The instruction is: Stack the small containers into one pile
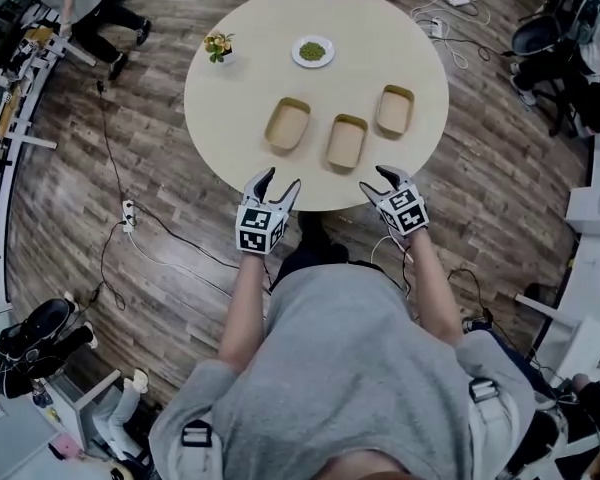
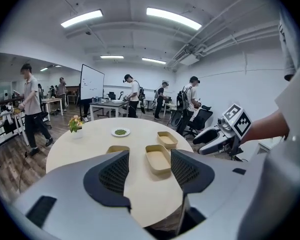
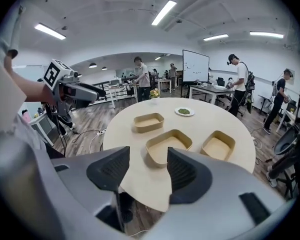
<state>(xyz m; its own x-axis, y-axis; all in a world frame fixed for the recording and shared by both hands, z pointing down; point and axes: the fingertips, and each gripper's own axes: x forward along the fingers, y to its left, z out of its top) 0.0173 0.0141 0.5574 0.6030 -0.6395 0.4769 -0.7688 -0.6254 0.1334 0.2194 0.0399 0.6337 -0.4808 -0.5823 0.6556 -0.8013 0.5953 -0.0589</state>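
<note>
The stacking has not begun, judging by how things lie. Nearest the person, the left gripper point(image 1: 282, 178) hovers at the near rim of the bench point(image 1: 380, 28), short of the middle container point(image 1: 347, 140) and to its left. Its jaws are spread apart with nothing between them. The right gripper point(image 1: 373, 179) hangs at the same rim, short of the middle container and slightly to its right. Its jaws are also spread wide and empty, and they frame that container from a distance without touching it.

Beyond the jaws, the three small containers sit separately on the bench, all open side up and empty. The left container point(image 1: 287, 124) lies near the middle container's left side, clear of it. The right container point(image 1: 395, 109) lies to the middle container's right and a little further back, also clear of it. No container sits inside another, so there is no pile yet, and every lift and every nesting is left to do.

Far behind the middle container are a plate point(image 1: 313, 51) holding something green and, further left, a flower pot point(image 1: 219, 46). Neither belongs to the task.
</note>
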